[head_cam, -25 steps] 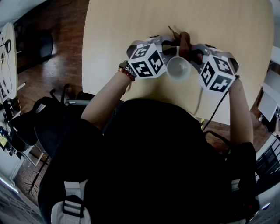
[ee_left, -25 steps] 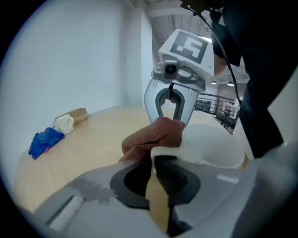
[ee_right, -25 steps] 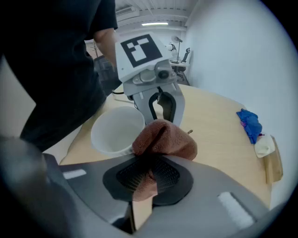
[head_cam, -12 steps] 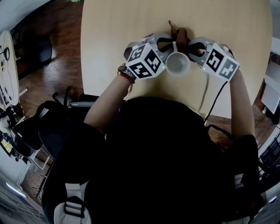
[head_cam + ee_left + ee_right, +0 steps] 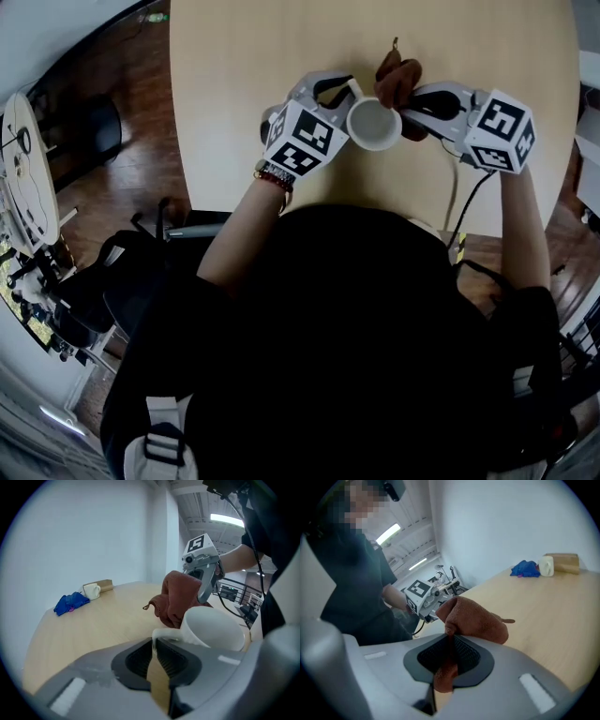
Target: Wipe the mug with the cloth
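Note:
A white mug (image 5: 374, 125) is held over the table between my two grippers, its mouth turned up toward the head camera. My left gripper (image 5: 345, 91) is shut on the mug's handle (image 5: 164, 633); the mug's body (image 5: 213, 629) sticks out to the right of its jaws. My right gripper (image 5: 410, 105) is shut on a brown cloth (image 5: 474, 618), whose bunched end (image 5: 397, 79) lies against the far side of the mug. In the left gripper view the cloth (image 5: 178, 597) hangs just behind the mug, with the right gripper (image 5: 204, 571) above it.
The pale wooden table (image 5: 281, 56) stretches ahead. At its far end lie a blue cloth (image 5: 70, 603), a second small white mug (image 5: 92, 590) and a brown box (image 5: 562, 563). A cable (image 5: 453, 202) trails from the right gripper over the near edge. Wood floor and chairs are at left.
Both grippers have moved away from the body, farther over the table, with the mug and cloth. The right gripper has swung out to the right and the cloth now sits at the mug's far side.

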Demonstrator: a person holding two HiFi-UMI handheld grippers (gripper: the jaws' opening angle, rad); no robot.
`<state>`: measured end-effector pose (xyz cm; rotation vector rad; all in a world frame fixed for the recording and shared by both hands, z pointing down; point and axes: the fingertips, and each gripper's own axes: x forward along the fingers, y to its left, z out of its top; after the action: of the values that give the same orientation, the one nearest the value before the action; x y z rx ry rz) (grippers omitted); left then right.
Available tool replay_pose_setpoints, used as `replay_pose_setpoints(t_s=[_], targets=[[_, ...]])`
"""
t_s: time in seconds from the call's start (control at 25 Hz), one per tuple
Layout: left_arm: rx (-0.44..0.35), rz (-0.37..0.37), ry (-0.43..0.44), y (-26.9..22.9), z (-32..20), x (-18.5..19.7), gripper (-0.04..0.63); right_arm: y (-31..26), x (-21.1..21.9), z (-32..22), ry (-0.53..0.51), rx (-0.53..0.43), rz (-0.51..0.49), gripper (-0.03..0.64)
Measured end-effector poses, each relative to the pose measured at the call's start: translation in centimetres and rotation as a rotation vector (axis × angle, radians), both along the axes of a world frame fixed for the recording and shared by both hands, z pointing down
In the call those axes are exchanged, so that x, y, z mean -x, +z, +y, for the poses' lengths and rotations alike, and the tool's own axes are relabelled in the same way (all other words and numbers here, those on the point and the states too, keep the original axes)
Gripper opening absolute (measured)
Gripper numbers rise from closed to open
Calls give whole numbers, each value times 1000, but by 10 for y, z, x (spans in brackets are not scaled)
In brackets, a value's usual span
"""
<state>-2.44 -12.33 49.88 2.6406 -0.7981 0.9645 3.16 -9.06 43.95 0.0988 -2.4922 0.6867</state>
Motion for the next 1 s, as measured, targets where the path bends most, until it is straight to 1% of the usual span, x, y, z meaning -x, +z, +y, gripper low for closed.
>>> replay_pose_setpoints(t_s=[0.12,0.24,0.4,0.48,0.52,0.6,0.68,0.84,0.92,1.0], targets=[[12,10,-36,0,1,3,34,11,4,-4,62,83,-22,35],[21,13,-64,0,2,4,34,28,4,-8,62,99,31,34],[10,17,-63,-2,1,2,34,52,8,-12,56,110,117,34],[4,19,-65,-2,0,4,34,59,11,-13,76,137,128,34],[7,26,-71,-2,0,6,34,60,12,-14,91,159,118,34],[27,58,-107,-3,-2,10,32,55,12,-15,127,214,63,34],[47,80,-159,-5,-3,15,34,40,9,-15,165,271,-30,34],[45,74,-219,-8,5,16,34,-1,-6,-8,255,353,-250,34],[44,67,-244,-6,7,21,34,-13,-11,-7,301,379,-313,34],[44,53,-267,-4,3,31,32,-16,-12,-9,336,405,-338,34]])
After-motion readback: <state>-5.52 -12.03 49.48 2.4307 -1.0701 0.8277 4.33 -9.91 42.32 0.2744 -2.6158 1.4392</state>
